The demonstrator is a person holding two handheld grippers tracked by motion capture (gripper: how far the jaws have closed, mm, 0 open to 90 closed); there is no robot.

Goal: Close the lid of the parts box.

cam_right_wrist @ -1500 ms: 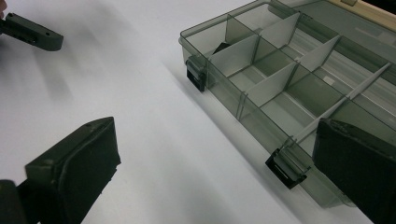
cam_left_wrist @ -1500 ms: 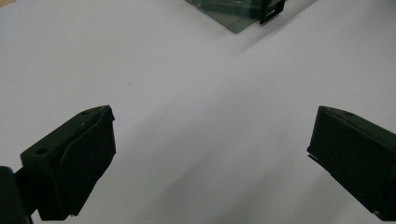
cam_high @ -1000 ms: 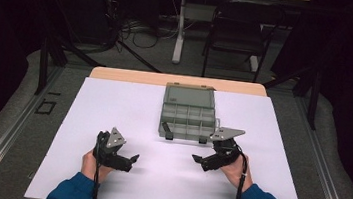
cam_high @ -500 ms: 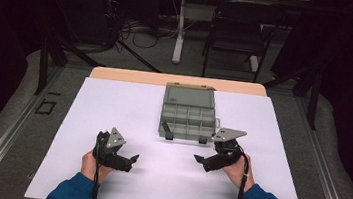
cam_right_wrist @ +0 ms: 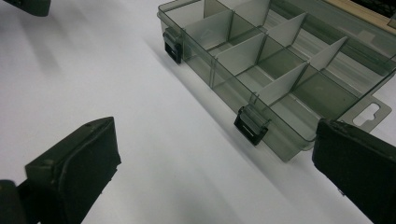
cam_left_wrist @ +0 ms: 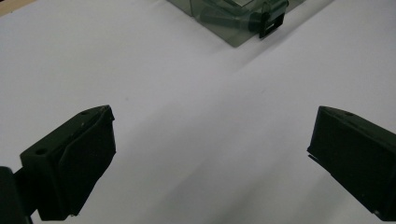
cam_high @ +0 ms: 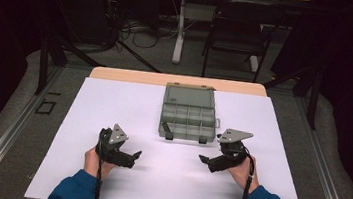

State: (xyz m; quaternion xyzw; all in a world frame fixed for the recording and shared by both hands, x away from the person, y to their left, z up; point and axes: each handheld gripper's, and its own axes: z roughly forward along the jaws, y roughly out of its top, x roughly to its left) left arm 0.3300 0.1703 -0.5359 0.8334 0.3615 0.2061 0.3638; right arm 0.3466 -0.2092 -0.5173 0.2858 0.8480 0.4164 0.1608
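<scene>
— How are the hands sitting from where you stand?

— Both forearms in blue sleeves come in from the near edge. The left hand [cam_high: 93, 160] rests on the white table cover [cam_high: 113, 102] at the near left, holding the left gripper [cam_high: 134, 156] low, pointing right and a little far. Its jaws are spread wide with nothing between them.

— And the other one?

— The right hand [cam_high: 239, 168] is at the near right. The right gripper [cam_high: 203, 161] points left, toward the middle of the table, its grey three-cornered plate [cam_high: 233, 135] tilted up on top. Its jaws are also spread apart, holding nothing. A black cable [cam_high: 246, 193] runs back along the sleeve.

— Where's the box?

— The smoky clear plastic compartment box [cam_high: 188, 113] lies flat at the middle of the table, toward the far side, lid swung open behind it. Dividers split the tray into small compartments; I can't make out anything inside them. Two black latches [cam_right_wrist: 252, 125] hang on its near wall. It's apart from both grippers, nearer the right one.

— The room?

— Dark. A wooden table edge [cam_high: 176, 81] shows past the cover, then a black chair [cam_high: 235, 33], a table leg [cam_high: 179, 29], loose cables [cam_high: 137, 27] on grey floor.
</scene>
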